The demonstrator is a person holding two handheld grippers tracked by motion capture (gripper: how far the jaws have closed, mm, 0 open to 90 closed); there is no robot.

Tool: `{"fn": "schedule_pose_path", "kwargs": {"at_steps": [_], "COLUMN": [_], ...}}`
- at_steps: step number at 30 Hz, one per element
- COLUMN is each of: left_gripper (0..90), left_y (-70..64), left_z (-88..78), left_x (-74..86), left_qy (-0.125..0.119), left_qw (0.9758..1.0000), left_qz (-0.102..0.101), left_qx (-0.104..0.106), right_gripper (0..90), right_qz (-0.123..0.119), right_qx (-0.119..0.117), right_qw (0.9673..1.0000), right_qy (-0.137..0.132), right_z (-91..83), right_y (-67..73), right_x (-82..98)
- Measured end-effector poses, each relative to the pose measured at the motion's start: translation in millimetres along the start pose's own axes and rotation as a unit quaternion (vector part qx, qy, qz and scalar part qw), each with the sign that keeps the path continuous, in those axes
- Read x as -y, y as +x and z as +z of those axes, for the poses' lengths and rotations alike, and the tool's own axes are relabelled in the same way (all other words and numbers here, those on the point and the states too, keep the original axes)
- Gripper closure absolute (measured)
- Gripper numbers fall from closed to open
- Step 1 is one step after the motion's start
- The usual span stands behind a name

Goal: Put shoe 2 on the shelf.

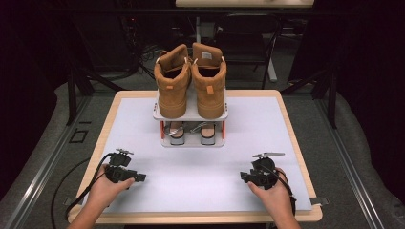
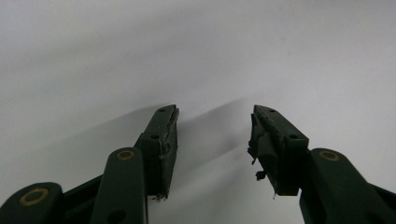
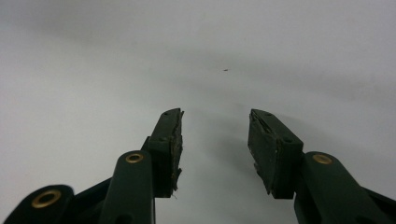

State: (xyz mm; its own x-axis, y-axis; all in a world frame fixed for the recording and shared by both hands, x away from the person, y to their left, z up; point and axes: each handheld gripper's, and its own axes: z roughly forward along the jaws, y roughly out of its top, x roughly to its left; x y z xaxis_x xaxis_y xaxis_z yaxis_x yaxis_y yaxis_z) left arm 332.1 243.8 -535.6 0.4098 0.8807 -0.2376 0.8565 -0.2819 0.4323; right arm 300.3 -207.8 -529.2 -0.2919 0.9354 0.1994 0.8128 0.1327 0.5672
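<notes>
- Tan suede-like boots point(image 1: 191, 81) stand side by side on the top shelf of a small two-tier rack point(image 1: 190, 116) at the far middle of the table point(image 1: 205, 217), heels toward me, tongues and padded collars upright.
- On the rack's lower shelf I see a pair of sandals point(image 1: 190, 131), strappy and pale; their detail is too small to make out.
- The rack looks like light grey plastic shelves on short posts with reddish touches.
- As I judge it, the shoe work is either finished or not begun: every shoe sits on the rack, and neither of my tools holds anything.
- My left gripper point(image 1: 138, 177) rests low near the table's near-left corner, well apart from the rack, its jaws spread with nothing between them.
- My right gripper point(image 1: 244, 177) sits near the near-right corner, jaws likewise spread and empty.
- Through the left gripper view, my fingertips point(image 2: 167, 140) are dark hard plastic with worn, fraying rubber pads, over a smooth pale grey mat point(image 2: 196, 56).
- The mat is matte and plain; the table's edge is light wood.
</notes>
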Motion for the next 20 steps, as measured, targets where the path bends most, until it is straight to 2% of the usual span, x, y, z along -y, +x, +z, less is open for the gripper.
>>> {"fn": "schedule_pose_path", "kwargs": {"at_steps": [1, 2, 3, 7, 11, 14, 17, 20], "left_gripper": [51.7, 51.7, 51.1, 51.0, 50.4, 49.9, 49.7, 49.3], "left_y": [-1.1, -2.4, -4.1, -4.7, -5.8, -5.7, -2.8, 2.2], "left_z": [0.3, 0.2, 0.0, -1.8, -5.4, -6.2, -5.9, -4.7], "left_x": [1.4, 2.1, 3.0, 5.3, 8.5, 10.3, 12.1, 15.8], "left_qy": [-0.006, -0.005, -0.004, -0.005, -0.016, -0.023, -0.031, -0.033], "left_qw": [1.0, 0.9998, 0.9996, 0.9994, 0.9988, 0.9982, 0.9984, 0.9984], "left_qz": [0.003, 0.014, 0.026, 0.03, 0.035, 0.041, 0.038, 0.034], "left_qx": [-0.004, -0.008, -0.013, -0.018, -0.029, -0.038, -0.027, -0.03], "right_gripper": [54.6, 54.6, 54.5, 54.3, 53.6, 51.3, 50.9, 47.8], "right_qz": [-0.002, -0.018, -0.006, 0.0, -0.014, -0.033, -0.041, -0.046], "right_qx": [-0.001, 0.012, 0.003, -0.001, 0.011, 0.018, 0.02, 0.024], "right_qw": [1.0, 0.9998, 0.9999, 1.0, 0.9995, 0.9979, 0.9973, 0.9964], "right_qy": [-0.005, 0.005, -0.015, -0.008, -0.027, -0.054, -0.058, -0.066], "right_z": [0.9, -0.1, 4.5, 4.7, 5.6, 7.8, 9.1, 11.5], "right_y": [-0.1, -1.1, -0.4, -1.9, 1.1, 3.3, 4.0, 7.7], "right_x": [2.1, 3.5, 8.9, 14.5, 20.7, 23.1, 24.2, 25.7]}}
